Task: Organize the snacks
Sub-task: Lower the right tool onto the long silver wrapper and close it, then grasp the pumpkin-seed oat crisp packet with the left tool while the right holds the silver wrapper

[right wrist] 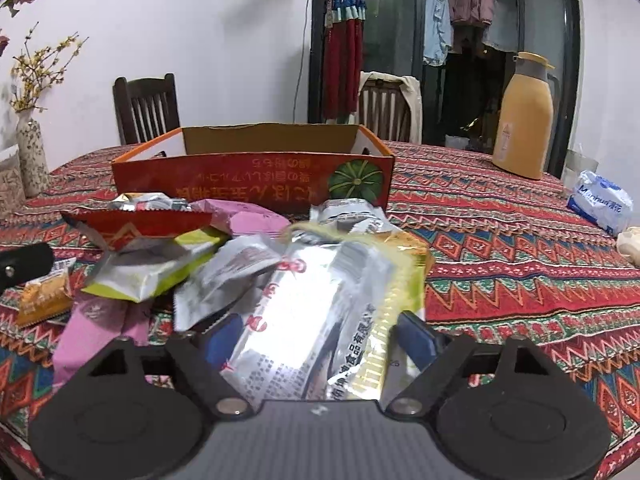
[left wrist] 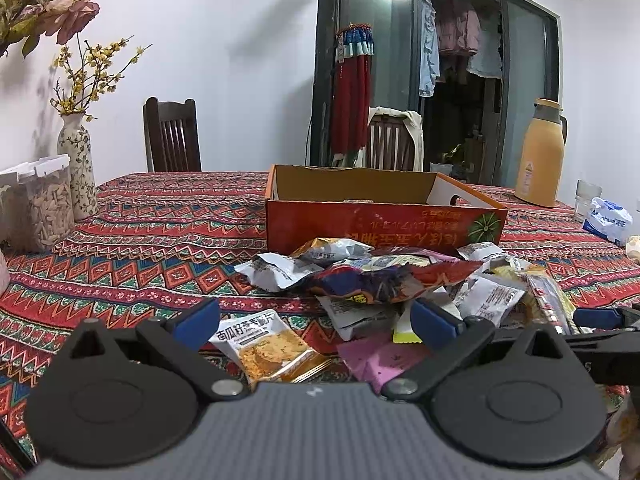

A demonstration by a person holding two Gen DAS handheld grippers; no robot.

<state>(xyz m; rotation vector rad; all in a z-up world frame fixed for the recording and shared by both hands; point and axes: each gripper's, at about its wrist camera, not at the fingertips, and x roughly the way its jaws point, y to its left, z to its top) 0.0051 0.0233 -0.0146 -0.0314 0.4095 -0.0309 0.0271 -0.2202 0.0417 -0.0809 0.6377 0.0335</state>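
Observation:
A heap of snack packets (left wrist: pixel 400 280) lies on the patterned tablecloth in front of an open orange cardboard box (left wrist: pixel 384 228). My left gripper (left wrist: pixel 314 316) is open and low over the near edge of the heap, with an orange cracker packet (left wrist: pixel 268 344) and a pink packet (left wrist: pixel 380 360) under its fingers. In the right wrist view my right gripper (right wrist: pixel 320 332) is open, and a long silver and yellow packet (right wrist: pixel 320 304) lies between its blue pads, filling most of the gap. The box (right wrist: pixel 248 184) stands just behind the heap; little of its inside shows.
A flowered vase (left wrist: pixel 76 168) and a clear lidded container (left wrist: pixel 44 208) stand at the table's left. A yellow thermos jug (left wrist: pixel 540 156), a glass (left wrist: pixel 588 196) and a tissue pack (left wrist: pixel 608 220) are at the right. Two wooden chairs (left wrist: pixel 172 136) are behind the table.

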